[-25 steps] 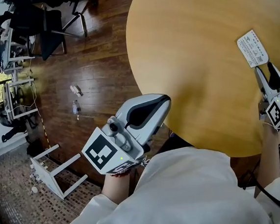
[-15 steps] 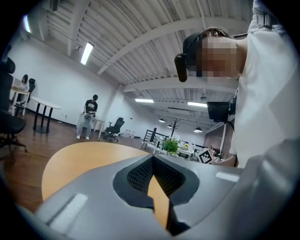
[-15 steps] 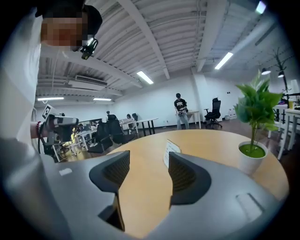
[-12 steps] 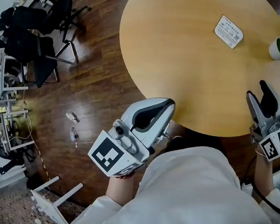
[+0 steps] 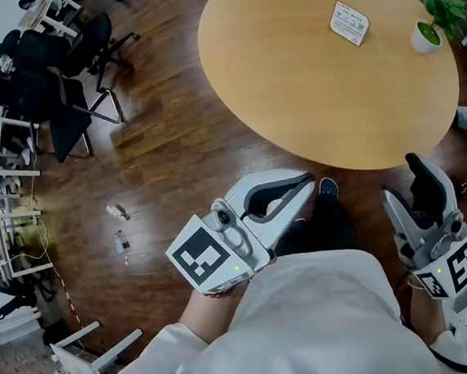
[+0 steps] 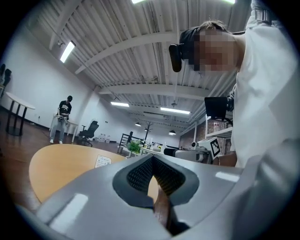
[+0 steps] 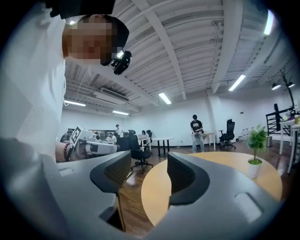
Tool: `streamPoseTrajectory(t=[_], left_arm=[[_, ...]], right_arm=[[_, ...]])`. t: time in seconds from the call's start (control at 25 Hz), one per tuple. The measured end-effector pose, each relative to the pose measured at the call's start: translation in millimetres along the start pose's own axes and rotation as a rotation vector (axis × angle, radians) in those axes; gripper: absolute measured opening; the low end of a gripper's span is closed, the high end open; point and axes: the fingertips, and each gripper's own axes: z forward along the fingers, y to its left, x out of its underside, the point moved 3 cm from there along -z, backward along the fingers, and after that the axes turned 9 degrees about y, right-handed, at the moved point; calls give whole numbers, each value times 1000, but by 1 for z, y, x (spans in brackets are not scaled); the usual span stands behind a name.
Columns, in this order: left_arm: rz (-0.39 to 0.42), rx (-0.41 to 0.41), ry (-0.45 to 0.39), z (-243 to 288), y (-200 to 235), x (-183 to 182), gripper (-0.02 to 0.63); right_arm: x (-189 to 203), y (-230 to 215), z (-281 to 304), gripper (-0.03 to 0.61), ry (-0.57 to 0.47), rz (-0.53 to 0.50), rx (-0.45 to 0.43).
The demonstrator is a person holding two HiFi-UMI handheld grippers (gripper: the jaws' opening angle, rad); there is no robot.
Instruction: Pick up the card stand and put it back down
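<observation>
The card stand [image 5: 350,22], a small white printed card, stands on the far right part of the round wooden table [image 5: 288,70]; in the left gripper view the card stand [image 6: 103,161] is a pale sign on the tabletop. My right gripper [image 5: 403,178] hangs off the table's near edge, far from the card. Its jaws are closing, and a wide gap with nothing in it still shows in the right gripper view [image 7: 149,173]. My left gripper [image 5: 305,182] is held at my chest, its fingertips together and empty [image 6: 153,159].
A small potted plant [image 5: 431,23] stands at the table's right rim, right of the card, and shows in the right gripper view [image 7: 255,154]. Black office chairs [image 5: 67,83] stand at the left. Small litter [image 5: 117,211] and a tipped white stool [image 5: 94,360] lie on the dark wood floor.
The right gripper has drawn back from beside the card to below the table's edge. The view has pulled away, so table and card sit farther off. The left gripper stays at my chest.
</observation>
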Motion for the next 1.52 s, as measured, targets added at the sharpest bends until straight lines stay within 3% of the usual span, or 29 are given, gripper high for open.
streamPoseTrajectory(t=[0.2, 0.32, 0.48, 0.64, 0.8, 0.96, 1.24, 1.52], left_arm=[[48, 39, -53, -6, -58, -17, 2], [67, 30, -57, -9, -84, -19, 2], [77, 22, -126, -3, -106, -23, 2], [133, 73, -86, 13, -141, -18, 2], [106, 123, -125, 20, -163, -29, 2], [173, 110, -106, 26, -176, -37, 2], [196, 108, -14, 35, -195, -18, 2], [181, 125, -19, 28, -200, -14, 2]], right_arm=[[-35, 44, -52, 242, -104, -78, -7], [-33, 65, -77, 264, -137, -78, -54], [-18, 89, -97, 293, -140, -106, -127], [-12, 93, -120, 293, -159, -119, -130], [-15, 93, -136, 295, -179, -77, -127], [-23, 91, -136, 295, -167, -131, -131], [-19, 92, -151, 293, -152, -179, -130], [-15, 97, -151, 287, -161, -174, -120]])
